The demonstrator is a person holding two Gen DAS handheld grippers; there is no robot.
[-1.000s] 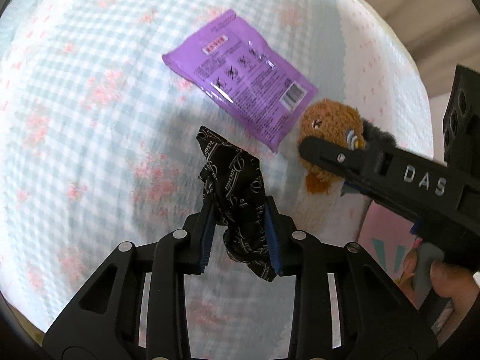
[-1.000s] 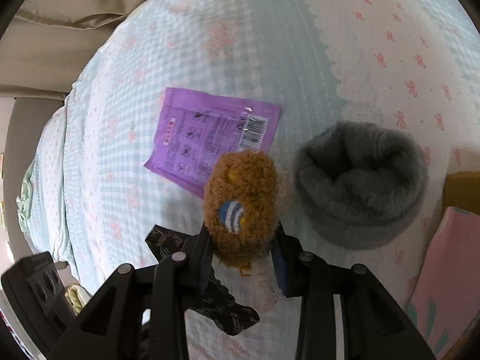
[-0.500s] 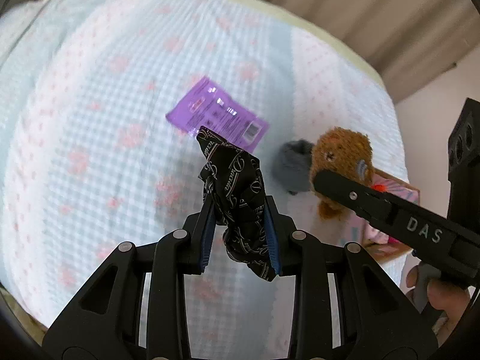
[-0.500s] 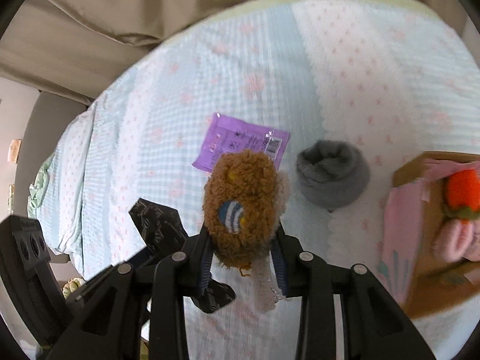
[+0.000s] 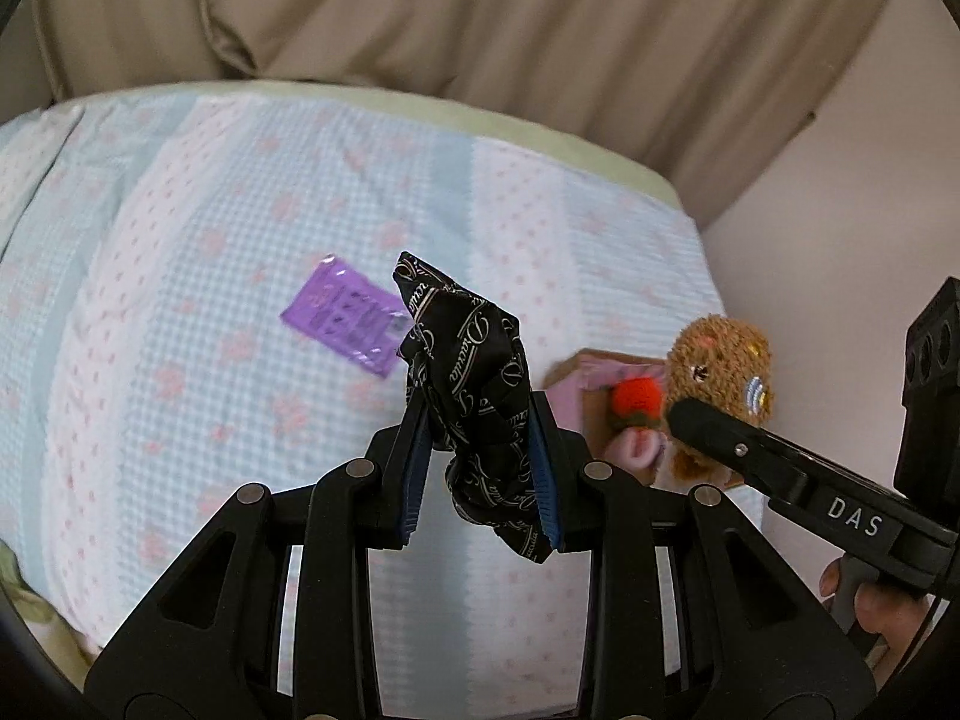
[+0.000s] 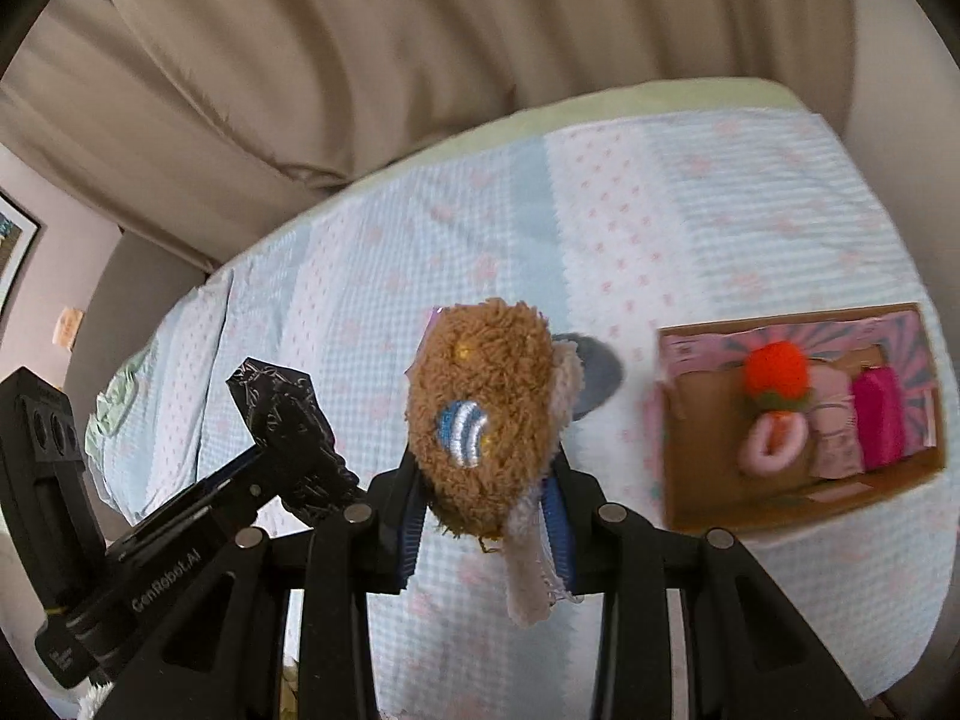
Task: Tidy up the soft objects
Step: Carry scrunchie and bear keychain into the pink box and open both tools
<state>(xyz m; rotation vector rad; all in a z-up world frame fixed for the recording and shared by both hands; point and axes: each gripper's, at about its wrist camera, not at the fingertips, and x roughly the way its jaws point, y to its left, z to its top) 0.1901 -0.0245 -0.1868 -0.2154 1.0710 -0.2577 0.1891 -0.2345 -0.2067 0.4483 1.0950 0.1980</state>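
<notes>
My left gripper [image 5: 480, 468] is shut on a black cloth with pale lettering [image 5: 468, 372], held high above the bed; the cloth also shows in the right wrist view [image 6: 288, 414]. My right gripper [image 6: 486, 516] is shut on a brown fuzzy plush toy [image 6: 486, 414] with a blue striped patch, also seen in the left wrist view [image 5: 717, 360]. A cardboard box [image 6: 690, 462] lies on the bed at right and holds a red-orange plush [image 6: 777, 369] and pink soft items [image 6: 774, 444]. A grey knit hat [image 6: 594, 372] lies partly hidden behind the plush toy.
A purple packet [image 5: 345, 315] lies on the checked bedspread [image 5: 180, 408]. Beige curtains [image 5: 480, 30] hang behind the bed. A wall stands at the right. The bed's edge runs along the front and left.
Both grippers have risen well above the bed with their loads and swung toward the box, which has come fully into view. The hat and packet look smaller and farther.
</notes>
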